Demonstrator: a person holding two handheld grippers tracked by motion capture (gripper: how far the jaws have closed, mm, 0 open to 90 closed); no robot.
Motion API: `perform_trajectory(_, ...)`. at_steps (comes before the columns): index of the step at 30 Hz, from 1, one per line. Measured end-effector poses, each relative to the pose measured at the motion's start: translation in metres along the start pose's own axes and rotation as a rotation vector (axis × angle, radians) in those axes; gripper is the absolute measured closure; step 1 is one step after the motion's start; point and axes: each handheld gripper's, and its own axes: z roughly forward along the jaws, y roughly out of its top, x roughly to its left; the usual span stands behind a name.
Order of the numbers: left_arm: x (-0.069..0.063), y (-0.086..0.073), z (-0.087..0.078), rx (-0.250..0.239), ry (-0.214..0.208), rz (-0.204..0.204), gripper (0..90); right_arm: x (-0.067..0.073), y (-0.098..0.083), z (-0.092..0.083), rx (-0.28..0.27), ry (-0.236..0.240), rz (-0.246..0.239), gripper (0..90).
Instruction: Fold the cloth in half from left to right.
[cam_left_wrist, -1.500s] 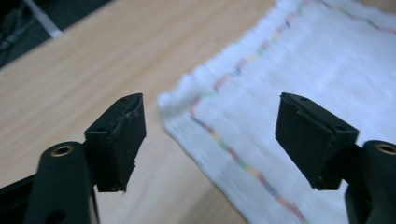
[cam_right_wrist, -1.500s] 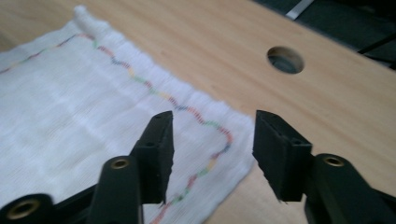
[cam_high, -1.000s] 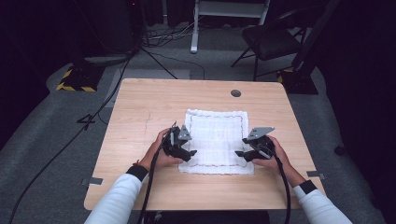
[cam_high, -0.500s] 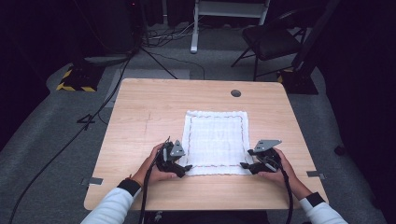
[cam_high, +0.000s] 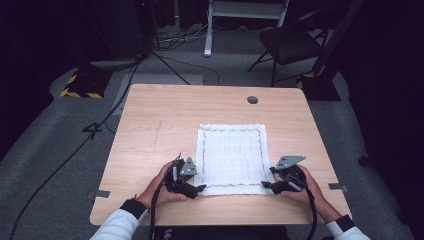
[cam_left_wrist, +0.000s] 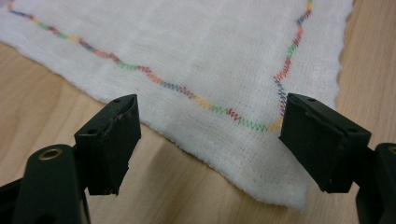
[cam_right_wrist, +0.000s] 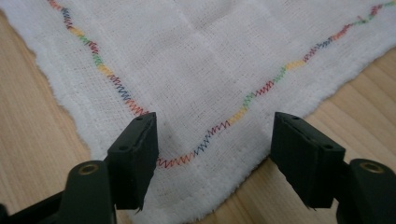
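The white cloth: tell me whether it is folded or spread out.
Spread out. The white cloth lies flat on the table, its whole stitched border showing as one rectangle, with both near corners lying in a single layer.

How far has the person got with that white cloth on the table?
Done, by the look of it: the cloth lies spread flat on the table. In hand: the left gripper and right gripper sit at its two near corners, jaws open, with nothing pinched; the right jaws have just been opening. Left: possibly gripping those corners to fold it, though that is a guess.
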Motion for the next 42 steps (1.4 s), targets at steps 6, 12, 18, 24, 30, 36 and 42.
perform_trajectory(6, 0.027, 0.008, -0.013, -0.033, 0.073, -0.023, 18.9, 0.002, 0.013, -0.007, -0.074, 0.011, -0.022, 34.5)
perform_trajectory(12, 0.075, 0.023, -0.022, -0.104, 0.153, -0.108, 19.7, 0.016, 0.037, -0.004, -0.152, 0.025, -0.055, 38.7)
perform_trajectory(18, 0.111, 0.039, 0.0, -0.087, 0.171, -0.171, 19.3, 0.04, 0.066, 0.019, -0.161, 0.086, -0.134, 41.7)
perform_trajectory(24, 0.137, 0.054, 0.037, -0.069, 0.171, -0.241, 19.3, 0.073, 0.094, 0.045, -0.156, 0.139, -0.214, 42.2)
perform_trajectory(30, 0.159, 0.06, 0.064, -0.058, 0.181, -0.297, 18.1, 0.1, 0.109, 0.067, -0.138, 0.19, -0.275, 41.1)
perform_trajectory(36, 0.159, 0.071, 0.082, -0.036, 0.201, -0.302, 19.3, 0.112, 0.117, 0.079, -0.153, 0.202, -0.294, 46.5)
perform_trajectory(42, 0.157, 0.072, 0.095, -0.012, 0.201, -0.297, 26.6, 0.125, 0.119, 0.089, -0.131, 0.219, -0.331, 47.5)
